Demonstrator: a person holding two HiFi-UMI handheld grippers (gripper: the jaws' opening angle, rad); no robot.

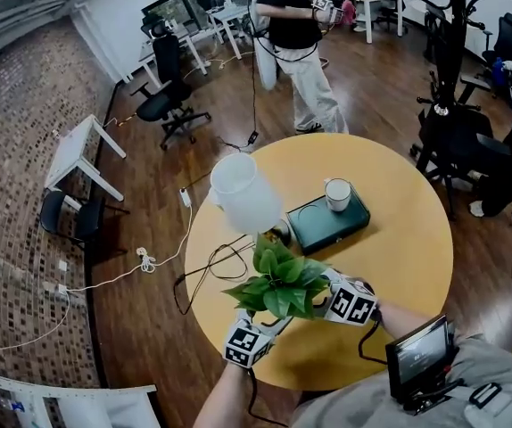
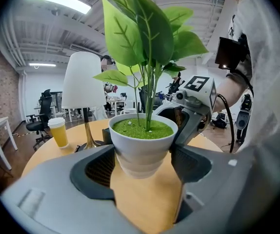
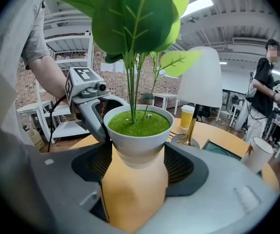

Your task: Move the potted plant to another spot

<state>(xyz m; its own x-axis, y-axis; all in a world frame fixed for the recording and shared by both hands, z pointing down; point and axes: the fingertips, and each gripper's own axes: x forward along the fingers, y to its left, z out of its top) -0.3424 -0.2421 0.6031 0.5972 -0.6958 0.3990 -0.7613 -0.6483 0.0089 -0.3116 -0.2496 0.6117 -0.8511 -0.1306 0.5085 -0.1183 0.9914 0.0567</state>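
Observation:
The potted plant [image 1: 278, 283], broad green leaves in a white pot [image 2: 142, 147], is near the front of the round yellow table [image 1: 403, 266]. My left gripper [image 1: 269, 321] and right gripper [image 1: 324, 294] grip the pot from opposite sides. In the left gripper view, my left gripper [image 2: 142, 165] has both pads against the pot's lower wall. In the right gripper view, the pot [image 3: 139, 135] sits pinched the same way in my right gripper [image 3: 139, 162]. I cannot tell whether the pot's base touches the tabletop. Leaves hide the pot in the head view.
A white-shaded lamp [image 1: 243, 190] on a brass stem stands just behind the plant, with black cables [image 1: 207, 266] beside it. A dark green tray [image 1: 327, 223] bears a white cup [image 1: 337, 194]. A yellow drink cup [image 2: 58, 131] stands near the lamp. A person [image 1: 296, 52] stands beyond the table.

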